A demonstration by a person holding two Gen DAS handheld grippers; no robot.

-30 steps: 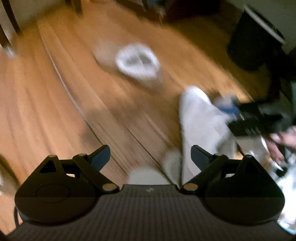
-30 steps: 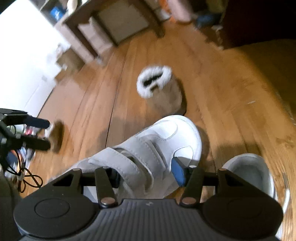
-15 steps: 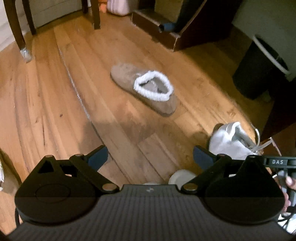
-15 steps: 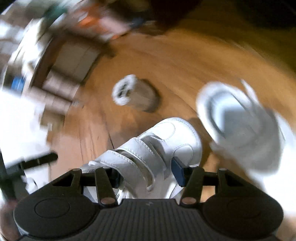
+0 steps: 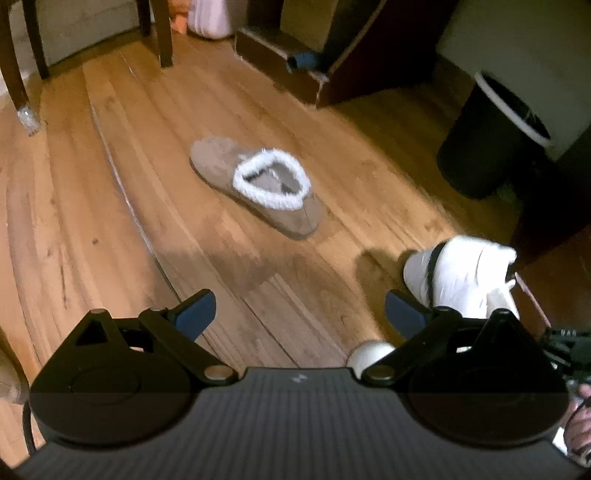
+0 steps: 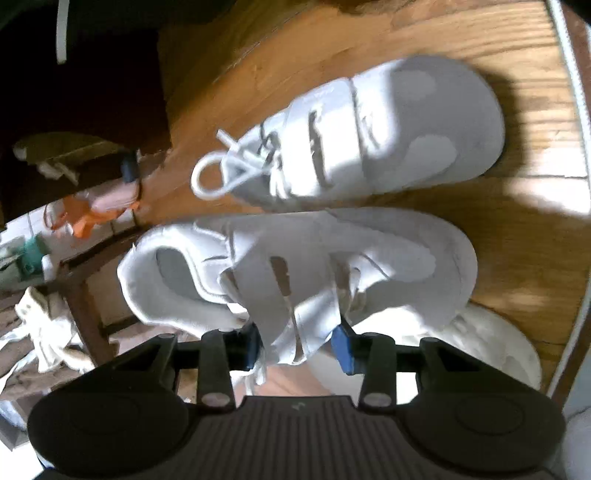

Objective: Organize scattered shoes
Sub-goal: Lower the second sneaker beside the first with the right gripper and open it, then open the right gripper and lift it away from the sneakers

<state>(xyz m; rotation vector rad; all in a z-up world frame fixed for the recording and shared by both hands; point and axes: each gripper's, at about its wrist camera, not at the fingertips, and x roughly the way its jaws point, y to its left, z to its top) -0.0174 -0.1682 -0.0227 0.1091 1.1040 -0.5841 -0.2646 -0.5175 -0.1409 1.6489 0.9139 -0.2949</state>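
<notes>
My right gripper [image 6: 297, 345] is shut on a white strap sneaker [image 6: 314, 266], held just above the wooden floor. Its matching white sneaker [image 6: 369, 133] lies on the floor right beside it, toes pointing the same way. My left gripper [image 5: 299, 312] is open and empty above the floor. A tan slipper with white fleece lining [image 5: 258, 188] lies on the floor ahead of it. The held white sneaker [image 5: 461, 277] shows at the right of the left wrist view.
A black bin with a white rim [image 5: 491, 140] stands at the right. A dark wooden cabinet base [image 5: 295, 70] is at the back, with chair legs [image 5: 162, 33] at the back left. A rounded white shoe toe [image 6: 491, 350] lies under my right gripper. Orange and pink items [image 6: 96, 206] lie at the left.
My right gripper has swung the white sneaker round and brought it beside its mate. The left gripper has pulled back and steadied, so the tan slipper now sits nearer the middle.
</notes>
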